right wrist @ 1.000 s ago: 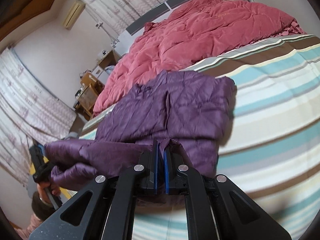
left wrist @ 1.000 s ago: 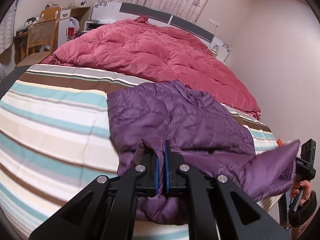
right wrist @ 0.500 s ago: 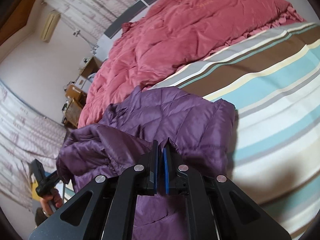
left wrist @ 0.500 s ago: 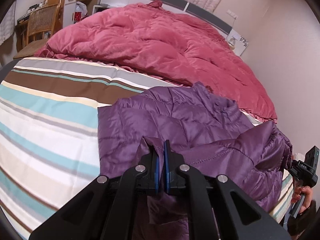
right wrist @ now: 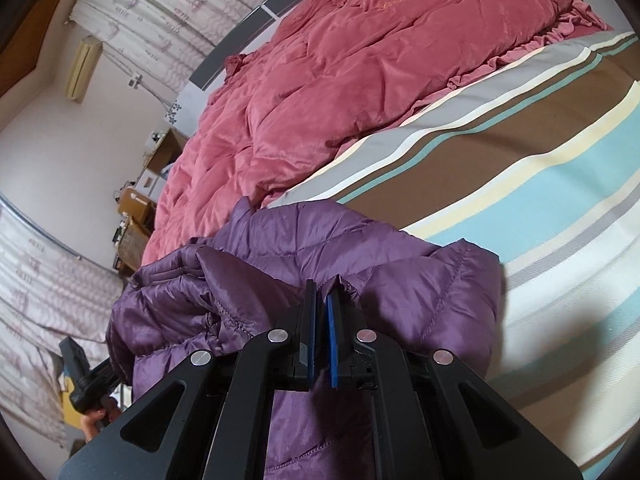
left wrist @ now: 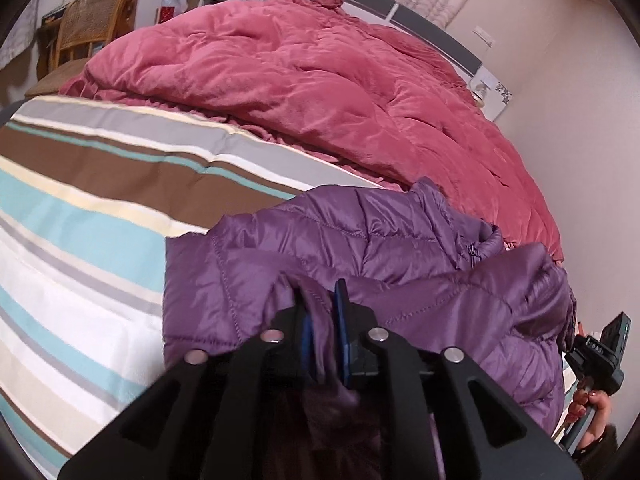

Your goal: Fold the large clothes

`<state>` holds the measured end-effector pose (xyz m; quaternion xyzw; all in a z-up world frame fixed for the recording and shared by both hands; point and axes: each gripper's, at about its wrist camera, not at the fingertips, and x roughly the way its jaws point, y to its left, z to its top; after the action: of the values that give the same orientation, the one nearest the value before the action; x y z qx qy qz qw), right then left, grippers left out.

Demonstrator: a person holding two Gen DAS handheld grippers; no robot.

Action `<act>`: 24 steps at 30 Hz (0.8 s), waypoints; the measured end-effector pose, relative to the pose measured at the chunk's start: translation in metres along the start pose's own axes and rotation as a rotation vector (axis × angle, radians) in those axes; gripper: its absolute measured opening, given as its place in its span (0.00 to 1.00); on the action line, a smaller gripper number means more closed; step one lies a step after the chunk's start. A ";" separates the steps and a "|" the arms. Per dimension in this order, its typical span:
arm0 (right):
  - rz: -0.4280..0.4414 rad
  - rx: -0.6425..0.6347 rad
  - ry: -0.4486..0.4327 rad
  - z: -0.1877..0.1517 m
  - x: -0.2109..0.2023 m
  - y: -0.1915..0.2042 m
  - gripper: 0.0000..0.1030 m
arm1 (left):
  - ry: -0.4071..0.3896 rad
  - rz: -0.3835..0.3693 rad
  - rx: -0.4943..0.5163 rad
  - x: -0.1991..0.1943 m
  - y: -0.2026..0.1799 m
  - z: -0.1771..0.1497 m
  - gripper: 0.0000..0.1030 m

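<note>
- Purple quilted jacket: folded over on the striped bed cover, near its edge, below the red duvet.
- Left gripper: jaws just eased apart, jacket fabric between them.
- Right gripper: clamped on the jacket's hem.

Soft, even indoor light fills both views, bright enough that colours read clearly. The shiny purple quilted jacket catches pale sheen along its folds. In the right wrist view it throws a soft dark shadow onto the striped bedsheet beside it. Both pictures bulge with fisheye curvature and fall to black at the corners. The left view is slightly motion-blurred, most along the stripes.
</note>
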<state>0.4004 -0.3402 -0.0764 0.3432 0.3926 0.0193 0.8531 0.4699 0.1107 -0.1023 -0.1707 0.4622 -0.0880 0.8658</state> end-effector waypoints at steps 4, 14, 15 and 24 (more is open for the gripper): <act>0.037 0.044 -0.032 -0.001 0.001 -0.010 0.11 | -0.067 -0.060 -0.054 -0.011 0.011 0.000 0.43; 0.007 0.019 -0.170 -0.007 -0.042 -0.019 0.70 | -0.178 -0.042 -0.146 -0.042 0.051 -0.014 0.94; -0.004 0.005 -0.169 -0.010 -0.047 -0.019 0.73 | -0.168 -0.048 -0.143 -0.042 0.054 -0.019 0.96; -0.060 0.016 -0.058 -0.067 -0.063 -0.042 0.88 | -0.009 -0.175 -0.148 -0.027 0.056 -0.072 0.98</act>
<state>0.3009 -0.3532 -0.0907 0.3383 0.3780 -0.0193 0.8615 0.3944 0.1553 -0.1399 -0.2741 0.4468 -0.1281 0.8419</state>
